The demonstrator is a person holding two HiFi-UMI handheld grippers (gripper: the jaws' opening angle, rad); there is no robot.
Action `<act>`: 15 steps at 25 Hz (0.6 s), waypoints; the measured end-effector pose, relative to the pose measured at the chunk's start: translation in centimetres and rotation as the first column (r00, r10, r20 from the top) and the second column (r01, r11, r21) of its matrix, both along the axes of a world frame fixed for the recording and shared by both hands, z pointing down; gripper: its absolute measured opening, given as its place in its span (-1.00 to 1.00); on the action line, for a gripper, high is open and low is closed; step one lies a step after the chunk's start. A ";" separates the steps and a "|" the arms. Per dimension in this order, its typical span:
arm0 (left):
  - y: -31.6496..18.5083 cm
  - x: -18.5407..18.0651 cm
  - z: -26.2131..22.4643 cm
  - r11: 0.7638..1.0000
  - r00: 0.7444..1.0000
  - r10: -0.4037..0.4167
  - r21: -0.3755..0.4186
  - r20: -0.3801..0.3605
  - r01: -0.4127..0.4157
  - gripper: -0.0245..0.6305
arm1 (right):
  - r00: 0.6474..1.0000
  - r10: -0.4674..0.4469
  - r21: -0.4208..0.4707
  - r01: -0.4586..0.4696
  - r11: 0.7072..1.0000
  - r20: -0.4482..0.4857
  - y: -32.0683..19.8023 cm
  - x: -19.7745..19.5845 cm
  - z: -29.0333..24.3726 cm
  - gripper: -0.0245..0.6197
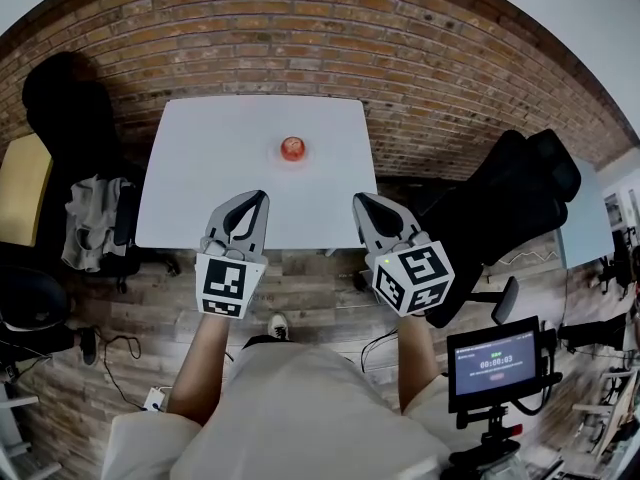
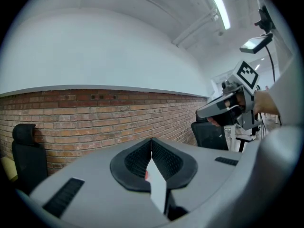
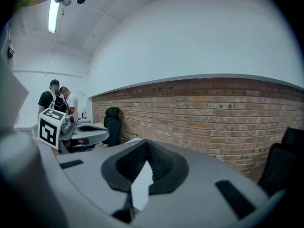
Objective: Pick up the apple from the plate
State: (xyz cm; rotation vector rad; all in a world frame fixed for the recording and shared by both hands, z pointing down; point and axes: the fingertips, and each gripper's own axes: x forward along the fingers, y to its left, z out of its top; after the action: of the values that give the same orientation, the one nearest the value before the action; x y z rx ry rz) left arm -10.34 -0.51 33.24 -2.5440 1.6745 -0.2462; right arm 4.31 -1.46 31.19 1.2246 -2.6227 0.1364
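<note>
A red apple (image 1: 292,148) sits on a small plate (image 1: 292,159) near the far middle of the white table (image 1: 220,158). Both grippers hang side by side over the table's near edge, well short of the apple. My left gripper (image 1: 263,195) is shut with nothing in it, and so is my right gripper (image 1: 357,199). In the left gripper view the jaws (image 2: 151,140) meet at the tips, with a sliver of the apple (image 2: 147,175) and table showing behind them. The right gripper view shows its jaws (image 3: 146,142) touching, with only a strip of table behind.
A brick wall (image 1: 420,58) runs behind the table. Black office chairs stand at the left (image 1: 65,108) and right (image 1: 515,193). Clothes (image 1: 95,218) lie on a chair at the table's left. A screen on a stand (image 1: 495,363) is at my right. Two people (image 3: 59,99) stand far off.
</note>
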 end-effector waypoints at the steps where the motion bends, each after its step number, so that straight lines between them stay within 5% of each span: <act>1: -0.3 -0.2 0.0 1.000 1.000 0.004 -0.001 0.000 -0.004 -0.91 | 1.000 0.003 -0.001 -0.003 1.000 0.000 -0.3 -0.2 0.0 -0.91; 15: -3.7 -1.0 0.9 0.999 0.999 0.047 -0.024 -0.005 -0.047 -0.90 | 0.998 0.056 -0.021 -0.056 0.998 -0.002 -2.3 -0.8 0.8 -0.91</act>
State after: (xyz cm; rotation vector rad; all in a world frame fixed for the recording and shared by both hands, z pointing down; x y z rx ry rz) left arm -11.30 -4.24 34.09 -2.5996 1.6202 -0.2593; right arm 3.51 -3.73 32.03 1.2909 -2.5808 0.1724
